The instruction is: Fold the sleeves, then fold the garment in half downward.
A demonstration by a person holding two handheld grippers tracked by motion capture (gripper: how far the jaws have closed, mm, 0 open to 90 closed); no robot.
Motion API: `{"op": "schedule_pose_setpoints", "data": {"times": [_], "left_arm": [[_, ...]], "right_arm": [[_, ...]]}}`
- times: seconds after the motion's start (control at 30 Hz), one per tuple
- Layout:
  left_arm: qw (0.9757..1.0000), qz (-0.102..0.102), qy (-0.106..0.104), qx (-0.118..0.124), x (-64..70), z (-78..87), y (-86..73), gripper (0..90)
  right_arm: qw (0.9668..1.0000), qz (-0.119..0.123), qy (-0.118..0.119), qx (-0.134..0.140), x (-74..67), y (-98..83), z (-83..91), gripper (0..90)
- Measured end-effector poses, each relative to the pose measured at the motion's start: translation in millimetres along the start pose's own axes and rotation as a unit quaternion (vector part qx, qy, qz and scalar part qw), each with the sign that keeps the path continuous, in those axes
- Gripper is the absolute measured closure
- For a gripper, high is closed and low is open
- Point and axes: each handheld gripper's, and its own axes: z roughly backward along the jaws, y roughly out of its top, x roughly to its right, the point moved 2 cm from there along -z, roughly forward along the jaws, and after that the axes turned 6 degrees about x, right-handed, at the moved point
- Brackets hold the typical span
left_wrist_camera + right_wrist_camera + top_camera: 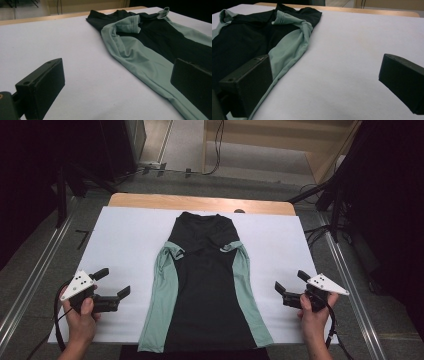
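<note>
A black sleeveless fabric garment with pale green side panels (210,285) lay flat between the two tools, its neck end away from the person and its hem at the near edge of the white sheet (125,245) that covered the wooden desk (200,202). The left tool (116,289) hovered over bare sheet just to the left of the garment's green edge, jaws spread wide with nothing between them; in the left gripper view the green panel (140,57) ran past its right jaw, and a folded green armhole lay farther ahead. The right tool (288,285) sat on the opposite side, close to the other green edge, jaws likewise wide apart and empty. In the right gripper view the cloth (287,50) lay beside its left jaw.
</note>
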Motion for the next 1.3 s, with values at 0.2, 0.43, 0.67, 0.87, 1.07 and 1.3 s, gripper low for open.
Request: {"op": "schedule_pose_setpoints", "data": {"times": [0.2,0.43,0.67,0.87,1.07,1.3], "left_arm": [[0.9998,-0.006,-0.014,-0.009,5.3,-3.5,7.5,0.0],[0.9988,0.003,-0.047,-0.013,10.5,-10.3,17.0,0.0],[0.998,0.005,-0.06,-0.016,15.0,-21.2,28.0,0.0],[0.9973,0.003,-0.073,-0.013,17.3,-31.7,44.2,0.0],[0.9969,-0.007,-0.077,-0.014,15.6,-42.0,62.2,0.0],[0.9969,0.007,-0.078,-0.005,7.6,-54.3,76.5,0.0]], "right_arm": [[1.0,0.0,-0.004,0.004,4.9,-3.7,8.1,0.0],[1.0,-0.004,-0.005,-0.001,12.7,-14.5,17.2,0.0],[0.9999,-0.009,-0.005,-0.002,17.8,-17.2,19.2,0.0],[0.9999,-0.009,-0.005,0.004,17.9,-17.2,21.3,0.0],[0.9999,-0.009,-0.003,0.006,17.2,-18.4,21.3,0.0],[0.9999,-0.011,0.0,0.007,17.1,-19.8,21.3,0.0]]}}
